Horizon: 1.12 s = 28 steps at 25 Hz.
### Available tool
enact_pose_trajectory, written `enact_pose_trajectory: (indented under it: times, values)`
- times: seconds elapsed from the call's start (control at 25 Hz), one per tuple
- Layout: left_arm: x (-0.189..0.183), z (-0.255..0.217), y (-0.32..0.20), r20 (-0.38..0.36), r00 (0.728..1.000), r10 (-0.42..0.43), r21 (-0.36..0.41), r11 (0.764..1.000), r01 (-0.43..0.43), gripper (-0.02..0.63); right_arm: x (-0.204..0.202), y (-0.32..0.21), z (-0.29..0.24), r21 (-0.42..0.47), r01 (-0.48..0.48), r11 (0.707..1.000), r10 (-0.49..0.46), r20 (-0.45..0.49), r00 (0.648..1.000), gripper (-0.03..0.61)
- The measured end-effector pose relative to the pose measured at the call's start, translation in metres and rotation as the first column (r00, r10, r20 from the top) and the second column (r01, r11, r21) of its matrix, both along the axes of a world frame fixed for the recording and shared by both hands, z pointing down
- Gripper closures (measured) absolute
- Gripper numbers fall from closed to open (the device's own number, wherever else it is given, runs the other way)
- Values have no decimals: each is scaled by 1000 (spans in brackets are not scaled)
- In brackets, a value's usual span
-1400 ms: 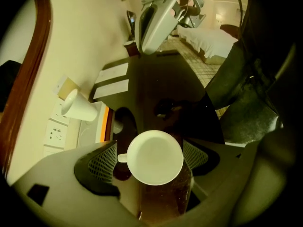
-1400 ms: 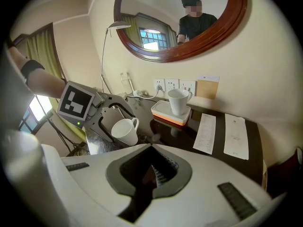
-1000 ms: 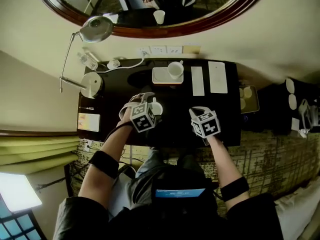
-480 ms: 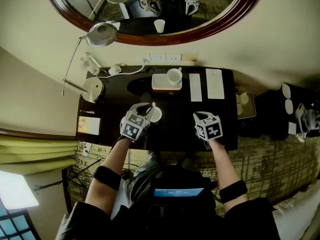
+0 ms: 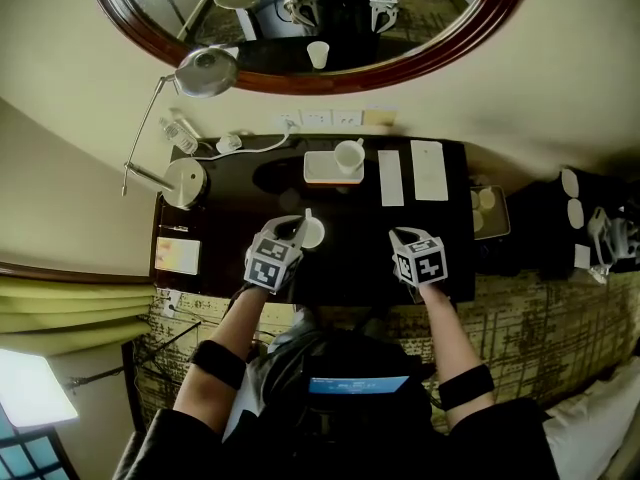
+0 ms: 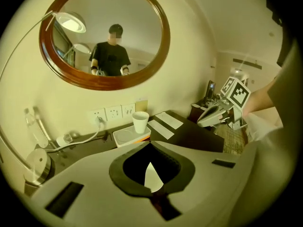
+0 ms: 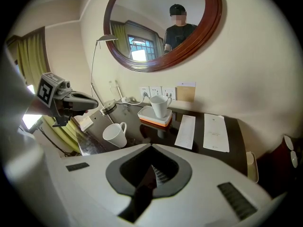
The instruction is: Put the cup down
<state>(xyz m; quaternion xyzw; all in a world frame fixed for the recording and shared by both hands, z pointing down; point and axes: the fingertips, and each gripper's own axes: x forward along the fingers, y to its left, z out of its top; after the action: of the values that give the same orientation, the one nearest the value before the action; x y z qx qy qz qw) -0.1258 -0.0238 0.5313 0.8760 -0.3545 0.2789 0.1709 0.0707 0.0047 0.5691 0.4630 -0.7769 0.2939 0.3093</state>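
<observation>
Hotel-ish room, dark glossy desk [image 5: 350, 213] pushed up against a cream wall with a big oval mirror [image 5: 300, 13] over it. The white cup [image 5: 312, 232] is already on the desk, front-left part, with nothing holding it. In the right gripper view it looks a bit tipped, so I can't tell if it's sitting square on its base. The left claw [image 6: 150, 144] hovers just at the cup's 7 o'clock; its jaws have just been closing and are clenched on nothing. The right claw [image 7: 151, 148] is clenched and empty too, out at the cup's 4 o'clock.

So I'd say the put-down itself is done and this is the backing-off bit. The next move just needs the left claw pulled clear without clipping the handle.

Going outward: a tray [image 5: 322, 171] with a second cup [image 5: 348, 154] at 1 o'clock, two paper strips [image 5: 391, 176] at 2 o'clock, lamp [image 5: 185, 180] at 10 o'clock, wall sockets [image 5: 330, 118] at 12, patterned carpet [image 5: 540, 308] past the desk's edge
</observation>
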Motion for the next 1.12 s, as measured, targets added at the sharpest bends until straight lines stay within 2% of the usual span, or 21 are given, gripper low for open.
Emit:
enact_pose_trajectory:
  times: [0.4,0.76,1.0,1.12]
  values:
    - [13,0,-3,-6,998,55,-14,998,-55,611,-4,-2,-5,7,12,1000,-12,-4,1000,561]
    - [15,9,-9,37,996,86,-14,996,-86,610,-3,-2,3,-8,13,1000,-13,-9,1000,561]
    - [8,4,-18,70,991,111,6,994,-111,610,-7,-7,9,-17,-43,999,43,-5,999,561]
    - [10,8,-19,81,984,158,12,987,-160,610,-10,-5,11,-22,-64,998,64,-11,998,561]
